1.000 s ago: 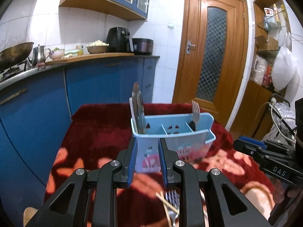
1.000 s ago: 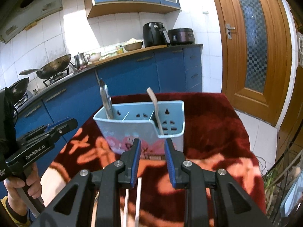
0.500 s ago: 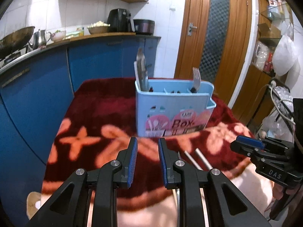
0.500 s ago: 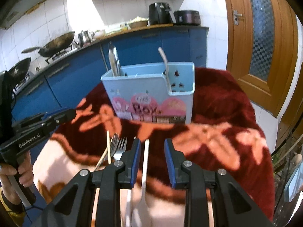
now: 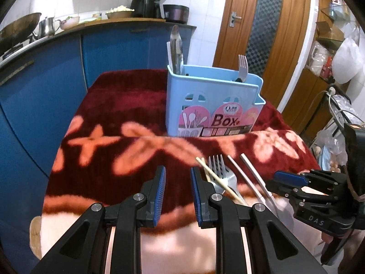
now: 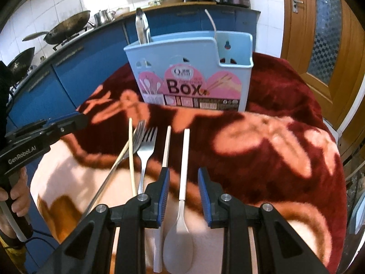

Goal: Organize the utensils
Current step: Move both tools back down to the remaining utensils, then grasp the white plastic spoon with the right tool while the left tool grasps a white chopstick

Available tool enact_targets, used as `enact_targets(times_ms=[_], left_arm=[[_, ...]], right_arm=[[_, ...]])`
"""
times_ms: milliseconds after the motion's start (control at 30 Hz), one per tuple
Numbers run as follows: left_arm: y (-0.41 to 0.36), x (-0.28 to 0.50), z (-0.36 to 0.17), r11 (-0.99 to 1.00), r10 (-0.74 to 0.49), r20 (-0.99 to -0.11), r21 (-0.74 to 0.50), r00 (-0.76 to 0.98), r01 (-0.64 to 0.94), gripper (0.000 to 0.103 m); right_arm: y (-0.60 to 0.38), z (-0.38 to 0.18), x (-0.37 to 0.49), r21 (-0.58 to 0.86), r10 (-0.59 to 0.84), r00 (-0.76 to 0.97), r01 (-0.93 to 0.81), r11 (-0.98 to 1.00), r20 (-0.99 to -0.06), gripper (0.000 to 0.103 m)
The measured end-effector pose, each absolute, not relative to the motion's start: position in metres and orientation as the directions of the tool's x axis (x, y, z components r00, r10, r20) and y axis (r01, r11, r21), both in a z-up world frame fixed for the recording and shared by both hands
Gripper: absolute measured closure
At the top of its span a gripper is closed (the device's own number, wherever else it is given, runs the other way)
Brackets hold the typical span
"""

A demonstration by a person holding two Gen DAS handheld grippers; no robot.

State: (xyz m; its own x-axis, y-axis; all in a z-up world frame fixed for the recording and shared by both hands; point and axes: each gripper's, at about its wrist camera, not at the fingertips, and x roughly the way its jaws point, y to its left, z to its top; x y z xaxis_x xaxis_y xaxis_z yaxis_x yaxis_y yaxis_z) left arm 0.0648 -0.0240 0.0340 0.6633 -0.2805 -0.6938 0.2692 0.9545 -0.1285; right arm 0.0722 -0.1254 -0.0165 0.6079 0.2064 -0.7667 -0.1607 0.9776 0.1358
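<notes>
Left gripper, jaws parted and empty, hovers left of the loose cutlery. White spoon lies between the parted, empty jaws of the right gripper, the nearer one; its handle points toward the blue utensil box.

Both grippers have drawn back from the pale blue plastic utensil box; loose forks, chopsticks and white spoon now show on the blanket.

Red floral blanket, utensil box, forks, spoons
</notes>
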Motion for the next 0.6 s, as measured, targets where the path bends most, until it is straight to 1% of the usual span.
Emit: enact_targets(times_ms=[167, 200, 300, 400, 600], left_arm=[[-0.026, 0.067, 0.026, 0.95, -0.293, -0.719, -0.144, 0.63, 0.278, 0.08], [-0.027, 0.068, 0.024, 0.948, -0.298, -0.725, -0.149, 0.621, 0.281, 0.081], [-0.031, 0.07, 0.019, 0.943, -0.308, -0.74, -0.157, 0.598, 0.292, 0.08], [-0.034, 0.072, 0.015, 0.94, -0.318, -0.752, -0.168, 0.577, 0.298, 0.08], [-0.04, 0.081, 0.008, 0.928, -0.349, -0.78, -0.21, 0.52, 0.308, 0.08]], right_arm=[[-0.125, -0.03, 0.076, 0.129, 0.19, 0.565, -0.147, 0.981, -0.803, 0.075], [-0.126, -0.033, 0.077, 0.128, 0.188, 0.566, -0.144, 0.981, -0.802, 0.079], [-0.129, -0.032, 0.076, 0.122, 0.182, 0.574, -0.141, 0.982, -0.798, 0.094], [-0.133, -0.032, 0.074, 0.128, 0.186, 0.575, -0.14, 0.982, -0.797, 0.095], [-0.143, -0.028, 0.071, 0.139, 0.182, 0.584, -0.119, 0.983, -0.791, 0.095]])
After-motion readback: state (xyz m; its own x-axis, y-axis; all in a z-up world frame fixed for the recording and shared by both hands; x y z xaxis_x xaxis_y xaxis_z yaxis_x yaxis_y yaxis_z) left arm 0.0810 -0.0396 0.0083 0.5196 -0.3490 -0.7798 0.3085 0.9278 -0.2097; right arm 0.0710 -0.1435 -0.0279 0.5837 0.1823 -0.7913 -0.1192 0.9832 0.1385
